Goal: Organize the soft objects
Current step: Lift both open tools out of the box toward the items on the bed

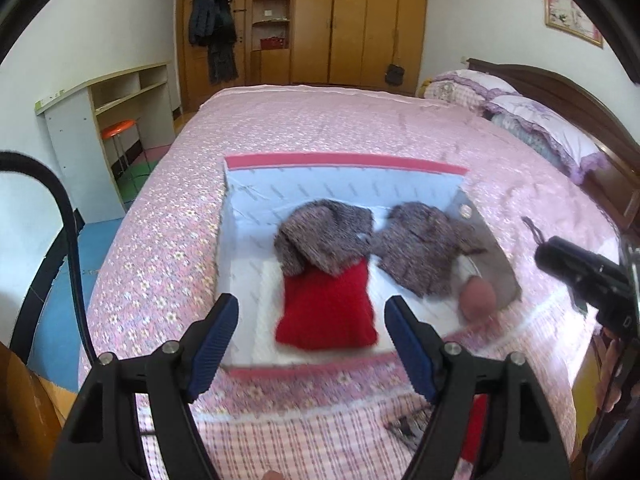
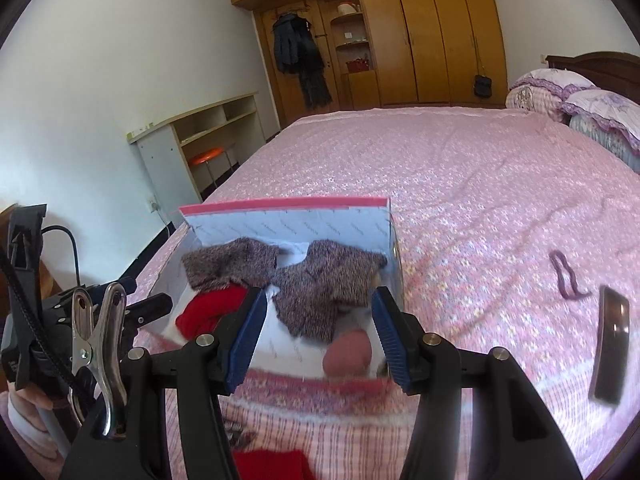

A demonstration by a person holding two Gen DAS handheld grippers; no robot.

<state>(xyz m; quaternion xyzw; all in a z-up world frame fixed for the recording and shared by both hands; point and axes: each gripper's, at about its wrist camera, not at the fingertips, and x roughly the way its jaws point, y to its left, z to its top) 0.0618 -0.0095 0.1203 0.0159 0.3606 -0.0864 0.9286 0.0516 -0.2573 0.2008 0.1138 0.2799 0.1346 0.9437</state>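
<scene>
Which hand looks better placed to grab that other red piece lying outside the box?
Probably the right. The loose red piece lies on the bedspread just below the open, empty right gripper; in the left view it sits beyond the left gripper's right finger.

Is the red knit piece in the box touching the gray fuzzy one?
Touching. The left wrist view shows the gray fuzzy piece overlapping the red knit piece's top edge.
</scene>
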